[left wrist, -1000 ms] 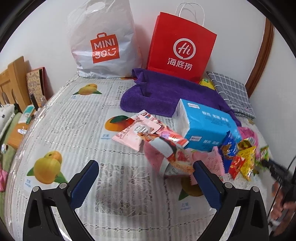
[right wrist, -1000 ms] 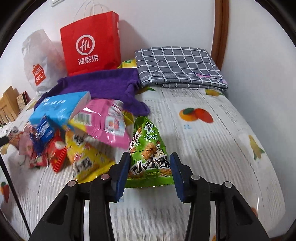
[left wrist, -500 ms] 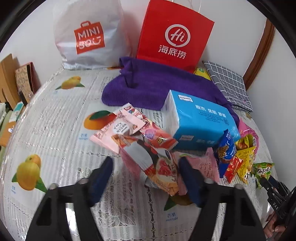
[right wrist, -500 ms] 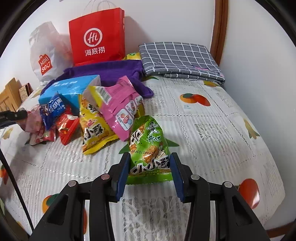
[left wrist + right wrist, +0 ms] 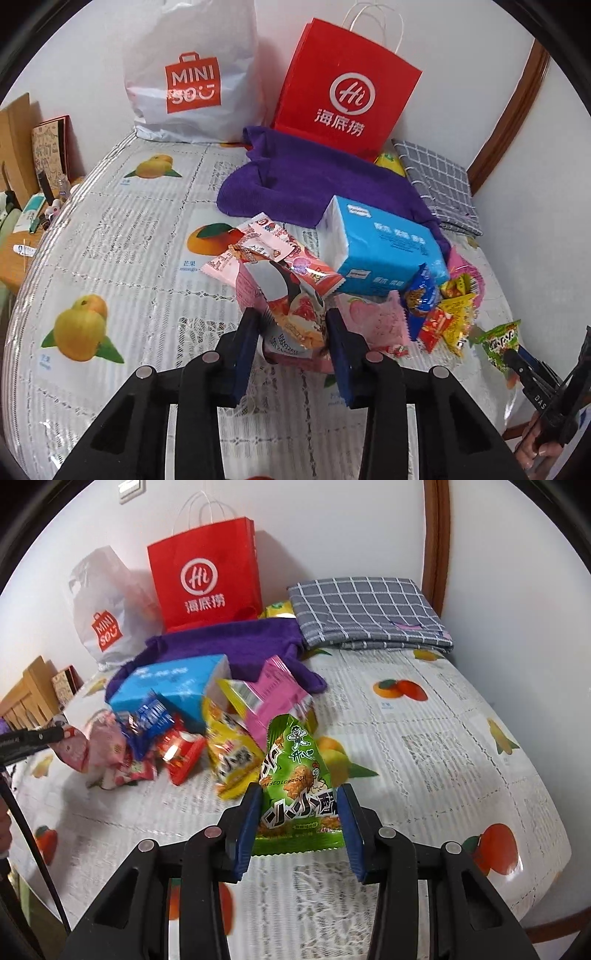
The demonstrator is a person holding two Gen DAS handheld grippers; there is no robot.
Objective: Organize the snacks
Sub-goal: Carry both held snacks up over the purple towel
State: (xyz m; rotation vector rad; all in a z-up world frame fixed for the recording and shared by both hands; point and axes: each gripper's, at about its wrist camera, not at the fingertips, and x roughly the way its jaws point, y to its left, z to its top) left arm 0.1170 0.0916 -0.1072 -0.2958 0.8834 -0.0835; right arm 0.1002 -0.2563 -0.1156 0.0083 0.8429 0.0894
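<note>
While the left gripper (image 5: 291, 334) has just been closing, its blue pads now pinch the lower end of a crinkly pink-and-white foil snack packet w/ a strawberry print (image 5: 295, 314), which sits at the near edge of the snack pile, approx. 6 o'clock from the light-blue rectangular tissue box (image 5: 380, 247). The right gripper (image 5: 297, 825) is clenched on a green puffed foil snack bag w/ a cartoon chicken (image 5: 295, 779), held upright clear of the pile, which lies at its 10 o'clock. Both bags look v. light, air-filled and soft: they should squash under the pads, the film is prob. slippery, and contents may crush, so a hold across the flat sealed end or mid-body w/ moderate squeeze seems safest; the pink packet is gripped near its bottom, so it may flop or swing when lifted. Other small packets, blue, red, yellow (image 5: 454, 314), lie jumbled at 3 o'clock of the left gripper and could get dragged along. The surface is a bed or table covered by a white lace-look plastic cloth printed w/ fruit (image 5: 122, 266), smooth and slightly glossy, so packets will slide easily. At 12 o'clock a purple towel (image 5: 306, 181) lies behind the box, w/ a red paper carrier bag (image 5: 343, 99) and a white plastic shopping bag (image 5: 192, 74) propped on the white wall; a folded grey checked cloth (image 5: 365, 613) sits at 1 o'clock by a brown wooden frame (image 5: 436, 542). Wooden furniture and clutter sit off the 9 o'clock edge.
</note>
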